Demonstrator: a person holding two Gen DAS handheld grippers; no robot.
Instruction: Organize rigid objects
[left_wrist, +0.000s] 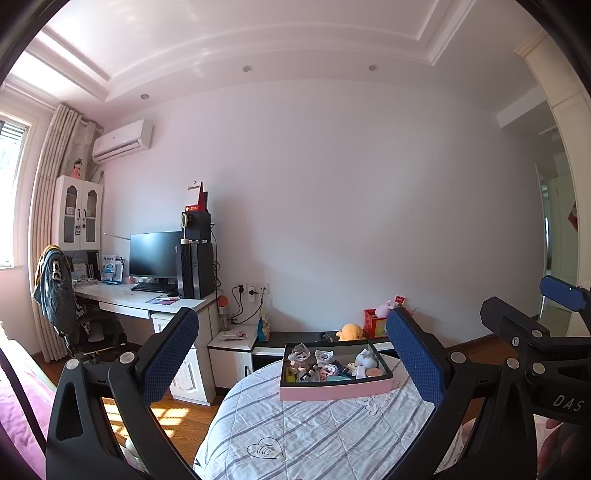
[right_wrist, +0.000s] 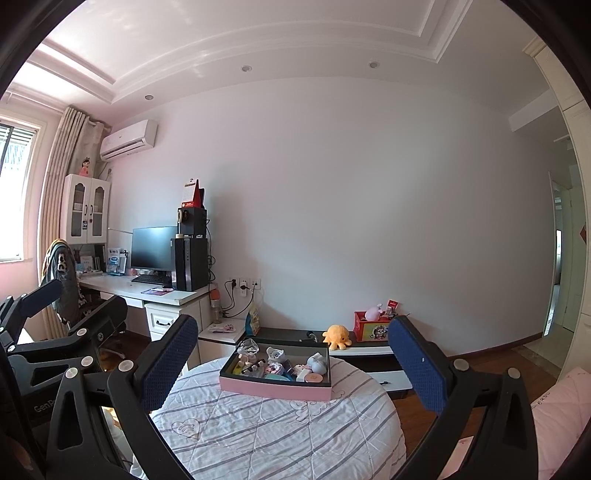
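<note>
From the left wrist view I find my left gripper (left_wrist: 291, 354) with its jaws spread wide and nothing between them, held up and back from the work. The pink tray (left_wrist: 332, 391) sits on the striped quilt (left_wrist: 295, 435) ahead of the jaws and a little right of their centre line, its long axis running across my line of approach. Small items (left_wrist: 332, 363) lie loose and mixed inside it: a clear glass piece at the tray's far left corner, pale figurines toward its right end, a round peach disc near its right front. I cannot tell which of these are rigid at this size. The right gripper (left_wrist: 532, 347) shows at the tray's right, raised above the quilt. From the right wrist view my right gripper (right_wrist: 293, 356) is likewise spread wide and carrying nothing. Here the tray (right_wrist: 273, 387) lies ahead and slightly left of the jaw centre line, skewed, its left end nearer me than its right. An orange plush toy (right_wrist: 337, 336) and a red box (right_wrist: 371, 326) stand on the low cabinet behind the tray. In my judgement both grippers stand about equally far from the tray, and either must travel forward and down to reach it. The contents lying jumbled would fit sorting under way or a tray simply filled; the pictures do not settle which.
</note>
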